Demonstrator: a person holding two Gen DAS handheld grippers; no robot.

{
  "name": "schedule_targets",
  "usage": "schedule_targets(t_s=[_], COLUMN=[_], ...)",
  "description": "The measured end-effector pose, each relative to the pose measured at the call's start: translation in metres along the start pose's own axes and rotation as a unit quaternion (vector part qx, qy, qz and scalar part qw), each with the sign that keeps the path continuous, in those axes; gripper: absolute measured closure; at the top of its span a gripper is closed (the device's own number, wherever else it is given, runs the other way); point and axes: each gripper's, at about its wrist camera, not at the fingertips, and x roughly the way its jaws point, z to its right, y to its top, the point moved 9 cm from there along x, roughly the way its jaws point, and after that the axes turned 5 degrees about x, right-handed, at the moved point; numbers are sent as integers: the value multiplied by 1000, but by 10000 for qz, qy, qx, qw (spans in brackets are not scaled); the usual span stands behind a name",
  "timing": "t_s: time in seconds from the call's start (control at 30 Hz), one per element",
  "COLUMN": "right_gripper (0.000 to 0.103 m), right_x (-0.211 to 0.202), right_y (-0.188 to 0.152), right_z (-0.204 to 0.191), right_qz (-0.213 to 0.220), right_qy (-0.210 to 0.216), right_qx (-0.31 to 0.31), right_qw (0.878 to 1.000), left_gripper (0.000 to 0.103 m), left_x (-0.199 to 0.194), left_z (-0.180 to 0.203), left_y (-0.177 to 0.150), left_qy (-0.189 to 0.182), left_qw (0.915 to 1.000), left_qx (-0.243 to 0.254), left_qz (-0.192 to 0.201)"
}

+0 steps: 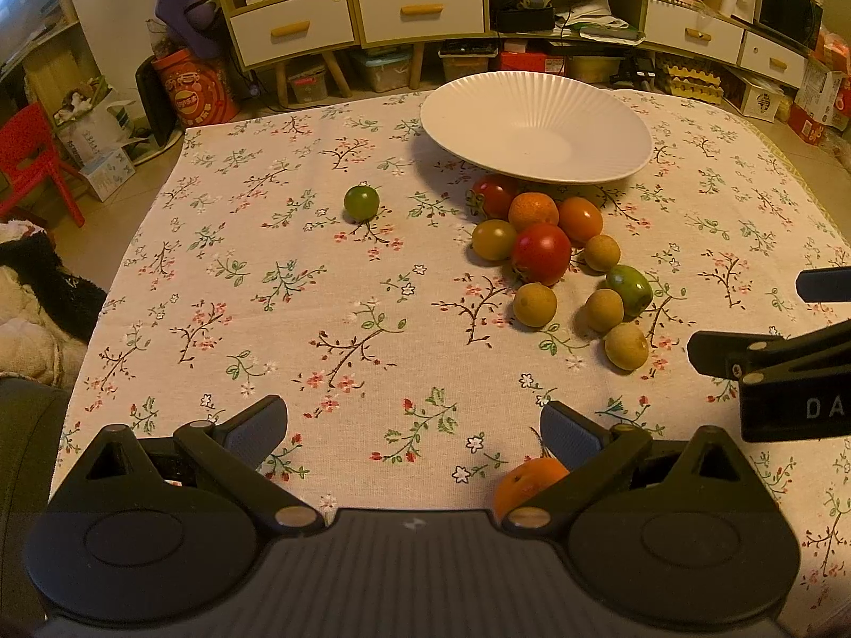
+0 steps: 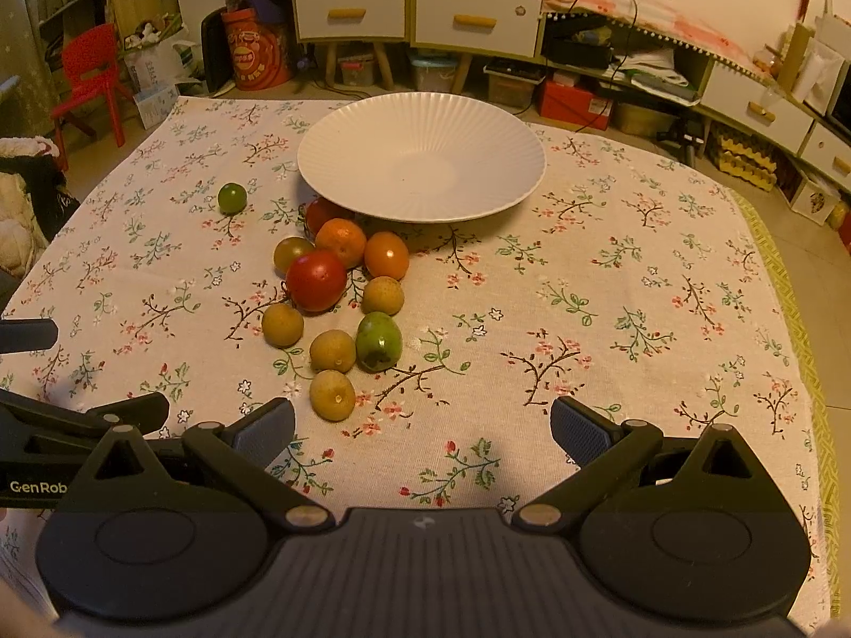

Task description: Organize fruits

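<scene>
White plate (image 2: 420,159) empty; both tools low over cloth, jaws spread wide

left wrist: low over near table edge, facing forward toward the white plate (image 1: 537,127) | right wrist: same height, just to its right, same heading | shared: floral tablecloth (image 2: 611,292), fruit cluster (image 2: 340,287), plate, cabinets behind
</scene>
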Motion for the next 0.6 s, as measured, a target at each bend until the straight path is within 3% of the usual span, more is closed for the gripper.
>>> schedule_targets(t_s=[0.6], right_gripper=[0], right_x=[2], right_y=[-4], right_z=[3], right_qz=[-144], right_qy=[14], right_qx=[-25], right_qw=[9999], left_gripper=[2], left_x=[-1], left_z=[2], left_y=[-2], left_qy=[-3], left_qw=[10000], left_qx=[-10], left_qz=[-10])
